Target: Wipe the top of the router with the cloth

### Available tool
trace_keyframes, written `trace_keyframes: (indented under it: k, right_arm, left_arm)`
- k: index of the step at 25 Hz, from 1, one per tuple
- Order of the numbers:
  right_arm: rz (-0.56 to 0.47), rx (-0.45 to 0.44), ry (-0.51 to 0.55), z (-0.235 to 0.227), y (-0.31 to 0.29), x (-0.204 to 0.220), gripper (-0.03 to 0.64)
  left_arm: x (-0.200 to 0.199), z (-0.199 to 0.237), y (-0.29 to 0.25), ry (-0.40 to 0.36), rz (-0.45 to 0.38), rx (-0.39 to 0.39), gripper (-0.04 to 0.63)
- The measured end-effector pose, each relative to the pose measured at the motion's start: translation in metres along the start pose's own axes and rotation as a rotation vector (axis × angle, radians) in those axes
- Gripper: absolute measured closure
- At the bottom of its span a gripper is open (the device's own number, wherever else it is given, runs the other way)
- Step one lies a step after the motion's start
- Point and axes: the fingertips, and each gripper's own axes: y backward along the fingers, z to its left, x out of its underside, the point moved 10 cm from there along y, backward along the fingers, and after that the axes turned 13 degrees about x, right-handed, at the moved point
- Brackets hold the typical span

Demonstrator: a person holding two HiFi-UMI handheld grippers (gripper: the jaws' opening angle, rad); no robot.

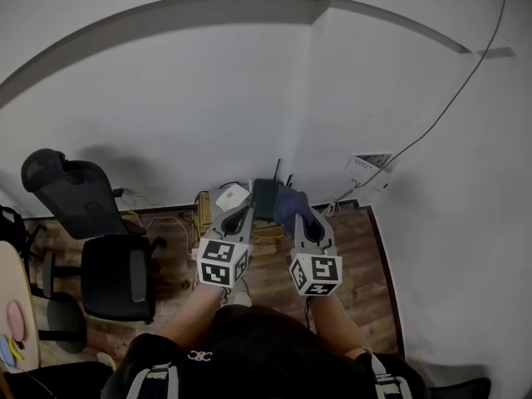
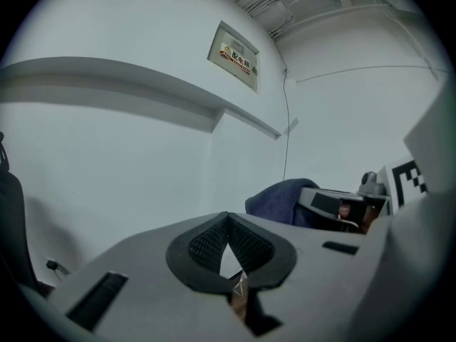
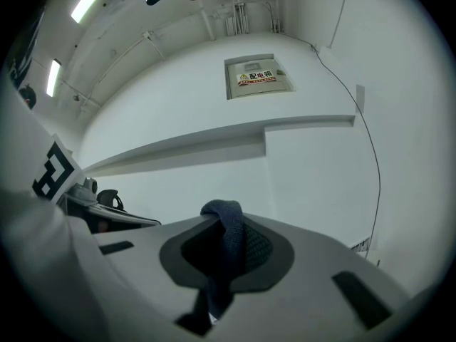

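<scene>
The router (image 1: 268, 198) is a dark box with thin antennas, standing on the floor against the white wall, just beyond both grippers. My right gripper (image 1: 298, 212) is shut on a dark blue cloth (image 1: 288, 204), which bunches at the jaw tips next to the router's right side. In the right gripper view the cloth (image 3: 224, 241) runs up between the pads and folds over the tip of the right gripper (image 3: 226, 216). My left gripper (image 1: 235, 214) is shut with nothing in it; in its own view the left gripper (image 2: 228, 221) points at the wall, pads together.
A white box (image 1: 232, 196) lies left of the router among cables. A black office chair (image 1: 112, 273) stands on the wooden floor at the left. A wall socket box (image 1: 368, 169) with a cable sits at the right. A table edge (image 1: 12, 306) shows far left.
</scene>
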Motion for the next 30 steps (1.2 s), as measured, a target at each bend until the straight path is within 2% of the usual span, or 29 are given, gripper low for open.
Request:
trace_keyframes:
  k: [4, 9, 17, 21, 25, 30]
  right_arm:
    - [-0.002, 0.003, -0.020, 0.014, -0.033, 0.004, 0.604]
    - [0.031, 0.025, 0.025, 0.035, -0.070, 0.010, 0.604]
    - [0.082, 0.045, 0.056, 0.038, -0.096, 0.020, 0.604]
    - [0.107, 0.023, 0.058, 0.028, -0.110, 0.029, 0.604]
    - [0.122, -0.022, 0.049, 0.009, -0.137, 0.038, 0.604]
    - [0.154, -0.092, 0.064, -0.024, -0.183, 0.050, 0.604]
  left_arm:
    - [-0.006, 0.034, -0.006, 0.002, -0.009, 0.012, 0.601]
    - [-0.004, 0.079, -0.013, 0.010, 0.013, 0.037, 0.601]
    - [-0.002, 0.111, -0.034, 0.044, 0.023, 0.041, 0.601]
    - [0.006, 0.115, -0.047, 0.064, 0.037, 0.010, 0.601]
    - [0.013, 0.122, -0.069, 0.086, 0.070, -0.056, 0.601]
    - [0.011, 0.127, -0.113, 0.097, 0.062, -0.119, 0.601]
